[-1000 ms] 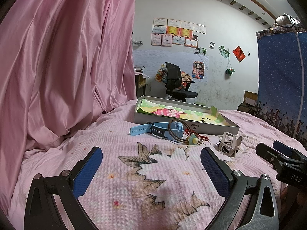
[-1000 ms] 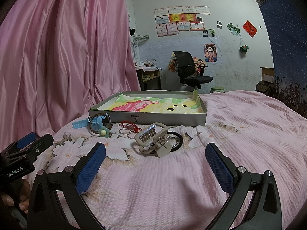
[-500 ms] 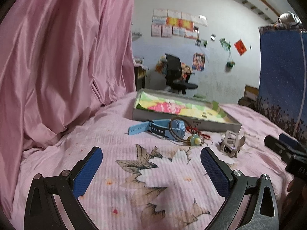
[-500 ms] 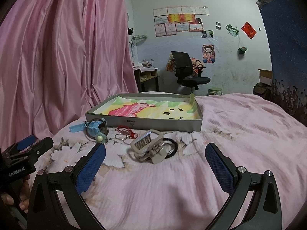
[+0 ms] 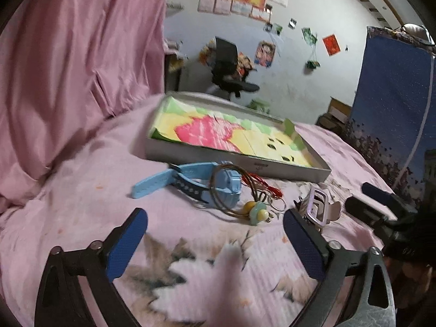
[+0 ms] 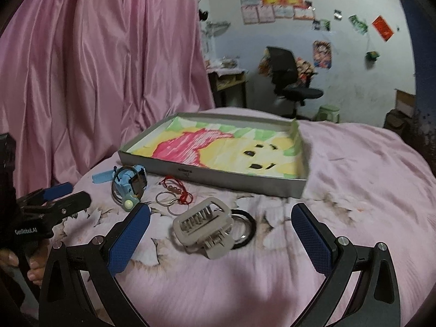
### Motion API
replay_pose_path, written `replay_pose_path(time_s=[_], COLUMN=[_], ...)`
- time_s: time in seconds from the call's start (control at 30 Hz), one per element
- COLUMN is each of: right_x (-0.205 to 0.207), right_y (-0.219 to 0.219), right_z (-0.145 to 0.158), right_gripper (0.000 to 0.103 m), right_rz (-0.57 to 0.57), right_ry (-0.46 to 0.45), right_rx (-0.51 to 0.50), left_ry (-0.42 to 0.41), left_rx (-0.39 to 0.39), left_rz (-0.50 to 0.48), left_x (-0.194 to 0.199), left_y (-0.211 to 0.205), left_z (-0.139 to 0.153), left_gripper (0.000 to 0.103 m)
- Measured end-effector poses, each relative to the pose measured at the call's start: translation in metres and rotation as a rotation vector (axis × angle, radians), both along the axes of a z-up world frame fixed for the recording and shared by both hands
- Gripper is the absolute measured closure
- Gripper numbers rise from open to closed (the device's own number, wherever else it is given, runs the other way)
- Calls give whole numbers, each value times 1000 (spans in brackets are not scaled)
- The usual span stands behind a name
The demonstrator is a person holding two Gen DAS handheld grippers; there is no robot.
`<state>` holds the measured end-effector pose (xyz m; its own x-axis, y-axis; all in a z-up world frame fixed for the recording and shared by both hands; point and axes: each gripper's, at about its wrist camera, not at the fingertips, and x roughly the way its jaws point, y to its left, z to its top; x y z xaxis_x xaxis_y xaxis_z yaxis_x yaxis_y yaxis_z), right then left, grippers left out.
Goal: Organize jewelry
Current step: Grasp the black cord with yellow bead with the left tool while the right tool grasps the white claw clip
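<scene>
A shallow grey box (image 5: 239,164) (image 6: 218,175) lined with a pink, yellow and green drawing lies on the pink bedspread. In front of it lie a blue watch (image 5: 190,184) (image 6: 130,181), a wire bangle with a pale charm (image 5: 257,212) (image 6: 128,204), a red cord bracelet (image 5: 269,189) (image 6: 177,188), metal rings (image 6: 166,199), a beige hair claw (image 5: 320,204) (image 6: 204,224) and a black ring (image 6: 245,227). My left gripper (image 5: 215,241) is open, just short of the watch and charm. My right gripper (image 6: 220,235) is open, with the hair claw between its fingers.
A pink curtain (image 5: 76,54) (image 6: 95,62) hangs along the left. A blue starry hanging (image 5: 392,103) stands at the right. A black office chair (image 6: 288,81) and a small desk (image 6: 229,81) stand beyond the bed against the white wall.
Both grippers have moved forward and down toward the jewelry. The hair claw now sits between the right gripper's fingers. Both stay open.
</scene>
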<state>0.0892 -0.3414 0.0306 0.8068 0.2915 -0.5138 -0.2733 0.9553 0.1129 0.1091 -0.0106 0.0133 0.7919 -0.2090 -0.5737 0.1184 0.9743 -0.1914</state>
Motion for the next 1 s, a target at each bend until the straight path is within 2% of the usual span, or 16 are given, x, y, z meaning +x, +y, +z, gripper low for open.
replay_pose_path(time_s=[0.07,0.13,0.2,0.27,0.47,0.57,0.77,0.93,1.0], right_x=[5,10,15,20,24,26,30,29,28], right_y=[6,10,9,9,14,16,17,16,15], right_z=[-5,-12,-19,-25,-37,-40,-44,-45,-45], right_gripper=[4,11,21,24,25,30,40,40,40], right_rz=[22,38,46,57,86,92,97,95,93], right_ry=[17,44,79,109,145,157,173,166,160], right_rx=[-14,-27,-22,-11,-12,-15,-11,2,14], left_ry=[41,81,109,113,135,140,155,176,178], left_rx=[-15,-26,-37,-40,-66,-71,-102,-135,-154], left_rz=[-17,-26,-40,-50,-83,-98,-96,-57,-51], left_x=[11,18,23,26,34,36,42,44,44], left_y=[-2,-3,-4,-5,-9,-12,-15,-10,-8], left_z=[-4,-9,-13,-14,-15,-16,-17,-19,-20], left_gripper=[16,25,28,31,44,48,68,94,95])
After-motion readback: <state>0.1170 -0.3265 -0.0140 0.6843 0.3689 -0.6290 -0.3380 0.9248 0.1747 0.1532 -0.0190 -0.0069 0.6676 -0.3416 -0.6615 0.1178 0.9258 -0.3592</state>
